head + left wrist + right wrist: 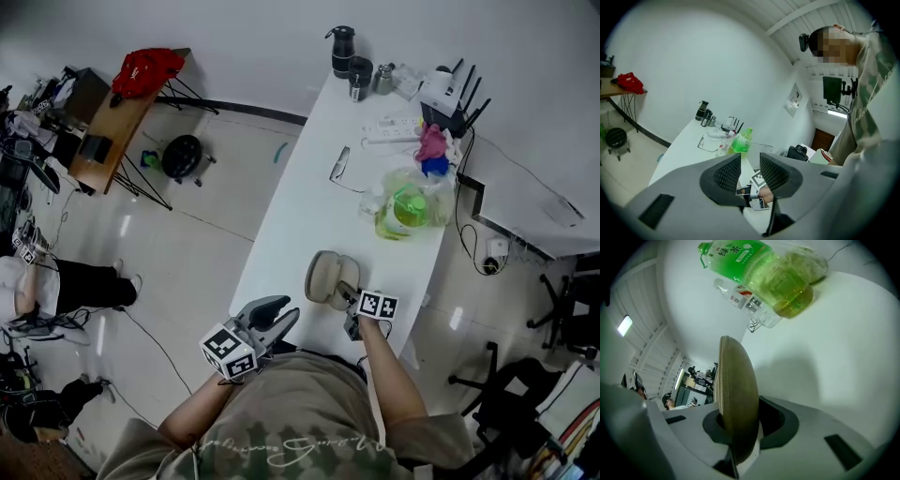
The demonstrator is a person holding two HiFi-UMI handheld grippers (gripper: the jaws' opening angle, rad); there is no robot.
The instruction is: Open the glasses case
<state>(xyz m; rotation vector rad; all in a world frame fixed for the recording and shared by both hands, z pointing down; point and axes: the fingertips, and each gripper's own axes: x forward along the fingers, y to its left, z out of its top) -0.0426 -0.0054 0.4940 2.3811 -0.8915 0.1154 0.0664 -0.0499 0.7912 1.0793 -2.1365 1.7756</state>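
Note:
A beige oval glasses case (327,277) stands on edge over the near end of the white table (300,206). My right gripper (349,296) is shut on its near end, coming in from the right. In the right gripper view the case (736,390) rises edge-on between the two dark pads, and I cannot tell whether its lid is parted. My left gripper (287,311) hovers just left of the case off the table's front corner, jaws apart with nothing between them. The left gripper view looks past its open gripper (750,164) at the right gripper's marker cube (759,179).
Further along the table lie clear spectacles (339,164), a green bottle in a plastic bag (405,206), a power strip (392,128), dark flasks (345,52) and a router (445,94). The table's left edge drops to floor, where a person (56,286) sits.

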